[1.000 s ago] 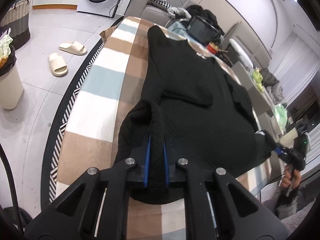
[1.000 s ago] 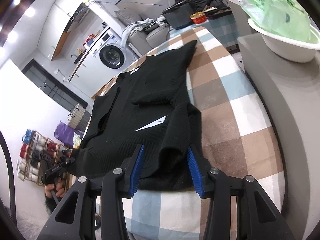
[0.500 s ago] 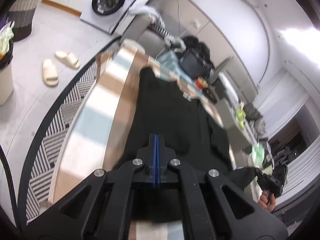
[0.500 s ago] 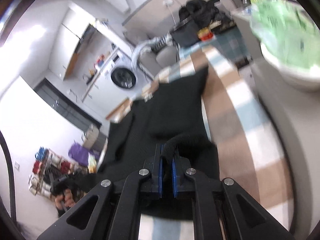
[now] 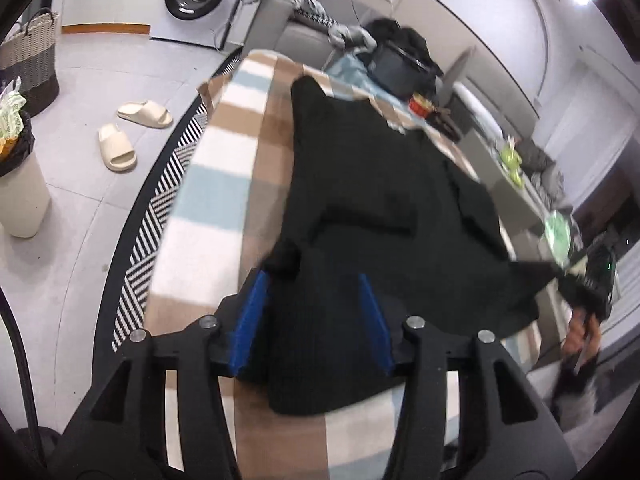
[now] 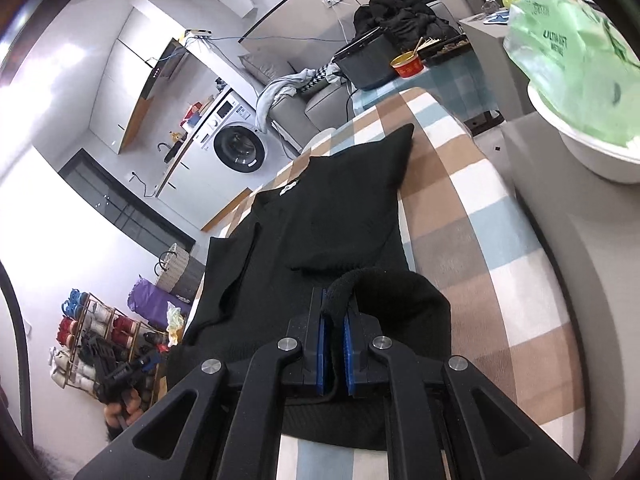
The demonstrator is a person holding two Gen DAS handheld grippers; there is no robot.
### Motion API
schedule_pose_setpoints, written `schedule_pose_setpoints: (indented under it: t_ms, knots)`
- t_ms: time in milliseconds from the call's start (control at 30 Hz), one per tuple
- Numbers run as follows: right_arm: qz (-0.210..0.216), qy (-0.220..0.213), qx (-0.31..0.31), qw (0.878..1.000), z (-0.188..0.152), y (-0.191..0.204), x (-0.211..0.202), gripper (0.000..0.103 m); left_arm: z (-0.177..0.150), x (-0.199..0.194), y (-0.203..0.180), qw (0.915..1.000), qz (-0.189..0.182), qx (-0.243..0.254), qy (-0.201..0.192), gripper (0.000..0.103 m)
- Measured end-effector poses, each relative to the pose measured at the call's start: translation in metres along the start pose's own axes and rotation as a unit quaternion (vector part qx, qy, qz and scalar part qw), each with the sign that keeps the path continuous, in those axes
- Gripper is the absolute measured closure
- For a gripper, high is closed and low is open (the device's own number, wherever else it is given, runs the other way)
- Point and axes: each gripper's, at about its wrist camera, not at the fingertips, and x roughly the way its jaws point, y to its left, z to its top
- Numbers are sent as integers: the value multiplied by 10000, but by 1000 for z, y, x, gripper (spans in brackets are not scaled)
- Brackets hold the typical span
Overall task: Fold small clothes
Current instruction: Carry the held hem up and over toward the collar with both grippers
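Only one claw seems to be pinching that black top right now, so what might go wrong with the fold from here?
1. The right claw grips only a thin rolled hem of the black top; it might slip out.
2. The left claw is open over the fabric, so pulling may drag the top askew on the checked blanket.
3. A sleeve already folded across the chest may shift.

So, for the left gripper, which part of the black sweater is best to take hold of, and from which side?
Probably the near hem corner of the black sweater, coming from the near table edge along the checked cloth. The left gripper is open right over that bunched edge, which rises off the cloth. The right gripper already pinches the opposite hem corner.
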Motion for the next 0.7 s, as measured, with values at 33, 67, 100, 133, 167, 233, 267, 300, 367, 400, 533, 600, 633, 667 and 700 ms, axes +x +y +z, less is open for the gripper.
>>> schedule_pose_setpoints:
  t_ms: [33,67,100,133,167,233,267,300,367,400,533,600,633,667,700]
  knots:
    - [-2,-7,7,10000,-1,0,0,95,-4,4,-1,9999,33,69,88,59]
    - [-7,-13,16,10000,0,0,1,95,-8,7,-2,9998,70,124,142,59]
    - [5,-7,21,10000,0,0,1,95,-11,11,-3,9997,75,143,193,59]
    - [12,-1,24,10000,0,0,1,95,-14,14,-3,9995,17,128,273,59]
    - [11,11,20,10000,0,0,2,95,-17,18,-3,9993,-13,134,336,59]
    - [18,31,8,10000,-1,2,2,95,-21,27,-2,9989,15,139,446,59]
    - [39,55,8,10000,-3,2,3,95,-24,32,0,9985,55,108,543,59]
    - [50,76,12,10000,-3,2,5,95,-26,34,1,9983,62,66,573,59]
    - [77,147,9,9999,-5,1,7,95,-27,36,3,9986,6,-7,531,59]
    - [80,180,12,9998,-6,0,10,94,-26,36,5,9985,-19,-95,532,60]
    - [120,337,208,9991,-6,-5,19,90,-21,33,8,9983,-322,-297,388,94]
    - [100,427,212,9988,-6,-6,24,88,-19,31,8,9982,-416,-338,283,97]
    - [75,452,218,9987,-7,-7,27,87,-16,30,7,9981,-431,-364,246,97]
    - [101,461,256,9986,-6,-8,30,87,-14,29,7,9979,-466,-396,193,97]
    - [142,405,322,9986,-6,-10,33,88,-11,28,7,9976,-518,-428,162,98]
